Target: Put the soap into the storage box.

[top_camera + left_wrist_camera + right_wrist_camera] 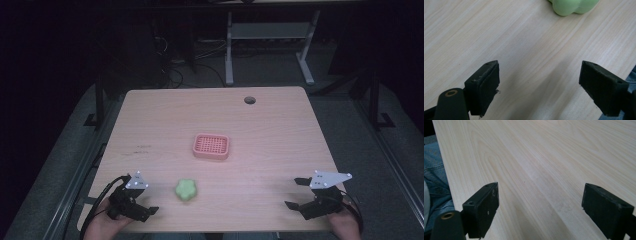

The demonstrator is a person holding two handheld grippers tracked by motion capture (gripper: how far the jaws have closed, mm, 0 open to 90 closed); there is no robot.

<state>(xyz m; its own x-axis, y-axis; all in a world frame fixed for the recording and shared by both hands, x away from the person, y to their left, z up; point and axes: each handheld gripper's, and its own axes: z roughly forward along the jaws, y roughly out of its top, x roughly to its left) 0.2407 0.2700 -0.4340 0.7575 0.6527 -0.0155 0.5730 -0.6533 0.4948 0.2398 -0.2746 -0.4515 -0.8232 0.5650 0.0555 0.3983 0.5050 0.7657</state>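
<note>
Progress looks like zero so far, judging by how things lie. Pale green lobed soft block, prob. foam or rubber, flower-ish in outline (pixel 186 190), sits on the light wood-grain worktop (pixel 270 125) near the front edge, just right of the left gripper (pixel 141 206). Salmon-pink rectangular plastic tray w/ perforated grid bottom (pixel 211 146) rests mid-worktop, well apart from the green block and farther from the person. Nothing in the tray as far as the high view shows.

Left gripper: jaws wide apart, nothing between them; in the left gripper view the green block (pixel 573 6) is ahead at the top edge, not touching either jaw, bare wood between. Right gripper (pixel 299 195): jaws also wide apart, holding nothing, parked near the front right corner, well away from both block and tray; its own view gives bare wood grain plus a bit of blue denim at the left edge.

Judgement: the work in hand is prob. picking up the green block w/ the left gripper, poss. to set it in the pink tray. If so, approach is barely begun: no contact, no grasp, no lift. All left to do: close in, clamp, carry, release.

Writing/brands: none readable anywhere. No labels on block, tray or grippers at this res. Faint dark scuffs on the worktop (pixel 141 148) left of the tray look like marks, not text. Round grommet hole (pixel 249 100) near the far edge, unmarked.
</note>
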